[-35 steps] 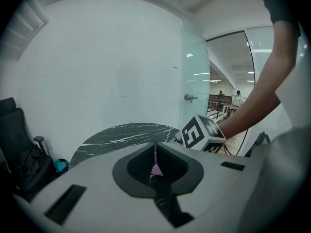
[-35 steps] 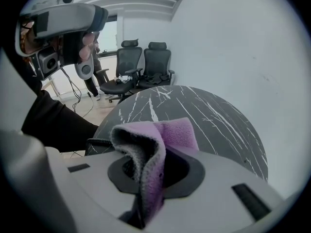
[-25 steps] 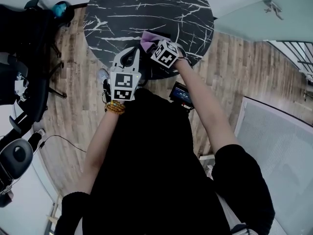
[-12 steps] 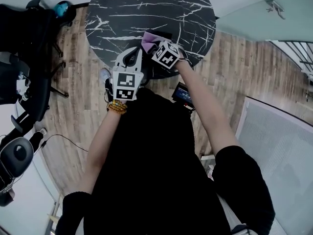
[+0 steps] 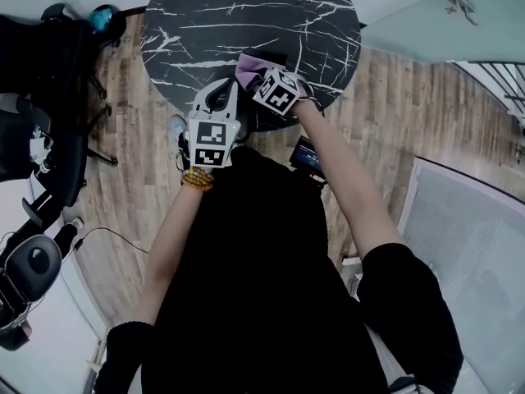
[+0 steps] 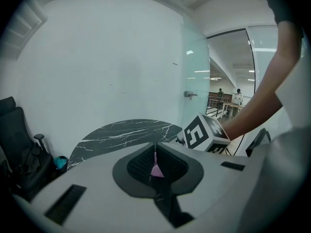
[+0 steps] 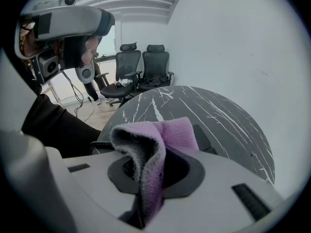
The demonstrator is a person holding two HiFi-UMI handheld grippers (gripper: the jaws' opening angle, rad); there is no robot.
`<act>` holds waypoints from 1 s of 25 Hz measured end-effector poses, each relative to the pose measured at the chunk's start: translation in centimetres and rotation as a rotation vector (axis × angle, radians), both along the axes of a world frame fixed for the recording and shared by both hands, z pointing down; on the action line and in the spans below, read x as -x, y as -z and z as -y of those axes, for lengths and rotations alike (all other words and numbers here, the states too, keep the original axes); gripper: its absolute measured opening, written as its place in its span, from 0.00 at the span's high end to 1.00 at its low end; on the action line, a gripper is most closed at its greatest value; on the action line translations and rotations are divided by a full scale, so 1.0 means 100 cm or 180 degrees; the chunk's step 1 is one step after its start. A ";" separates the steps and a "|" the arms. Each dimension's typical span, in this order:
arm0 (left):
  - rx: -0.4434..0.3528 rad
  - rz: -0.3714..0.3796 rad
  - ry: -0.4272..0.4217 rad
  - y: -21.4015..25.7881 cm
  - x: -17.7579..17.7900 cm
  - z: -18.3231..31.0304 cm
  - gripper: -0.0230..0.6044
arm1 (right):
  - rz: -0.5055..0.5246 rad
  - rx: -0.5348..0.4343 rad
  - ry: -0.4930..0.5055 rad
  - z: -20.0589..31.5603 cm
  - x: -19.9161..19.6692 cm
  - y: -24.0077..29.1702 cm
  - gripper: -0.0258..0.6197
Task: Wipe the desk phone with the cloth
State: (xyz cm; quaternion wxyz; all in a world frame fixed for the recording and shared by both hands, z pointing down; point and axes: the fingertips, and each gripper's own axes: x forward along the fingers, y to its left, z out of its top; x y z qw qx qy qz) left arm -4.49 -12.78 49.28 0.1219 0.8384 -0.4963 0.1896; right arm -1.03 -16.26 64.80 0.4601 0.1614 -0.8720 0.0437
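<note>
Working at the near edge of the round black marble table. Pinching the cloth in the right gripper, jaws clamped on a thick fold low down, probably to leave a soft loose pad bulging past the tips, so that fleece and not hard plastic meets the set. Reaching in over that near edge with the cloth forward and lowered onto the desk phone; judged to be mid-wipe. Parking the left gripper just beside, at the same near edge, jaws brought together to a hairline seam. A purple sliver in that seam, impossible to say whether nipped or merely seen through. Likely kept close to steady the set if needed, though touching nothing that can be made out. As for the phone: sitting on the table close to the near edge, dark, low and angular, mostly buried under the cloth and the gripper, showing only a black corner past the purple fold and what looks like a coiled cord beside it. Too hidden to read keys, handset or dust. As for the cloth: fleecy, lilac on one face, greyer on the other.
</note>
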 end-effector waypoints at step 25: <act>0.0081 -0.0046 0.0013 -0.009 0.002 -0.004 0.93 | 0.0092 0.0236 0.0076 -0.032 0.009 -0.015 0.86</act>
